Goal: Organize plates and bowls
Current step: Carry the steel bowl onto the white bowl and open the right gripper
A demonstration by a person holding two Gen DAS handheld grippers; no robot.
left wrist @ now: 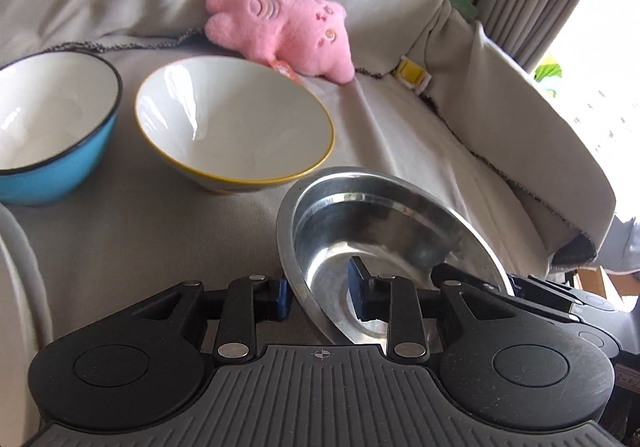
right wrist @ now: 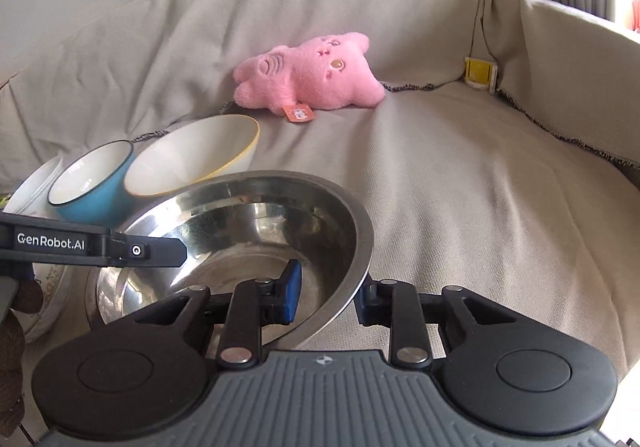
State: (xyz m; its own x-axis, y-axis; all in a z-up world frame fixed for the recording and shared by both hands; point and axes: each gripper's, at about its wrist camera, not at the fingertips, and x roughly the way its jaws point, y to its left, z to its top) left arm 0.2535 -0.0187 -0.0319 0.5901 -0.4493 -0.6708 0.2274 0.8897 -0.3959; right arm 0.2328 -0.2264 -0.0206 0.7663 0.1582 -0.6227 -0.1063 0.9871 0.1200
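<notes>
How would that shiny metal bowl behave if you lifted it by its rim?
The steel bowl looks thin-walled, so probably light and stiff. Its polished rim, straddled by the right gripper, may well slip between pads. It already sits tilted on the soft sofa cover, so it would likely rock or tip when nudged. It seems unlikely to break.

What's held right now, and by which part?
The round stainless steel bowl, by its near rim, between the right gripper fingers. The left gripper fingers straddle the rim too, but look loose.

Two close wrist views, shared steel bowl (left wrist: 384, 243)
</notes>
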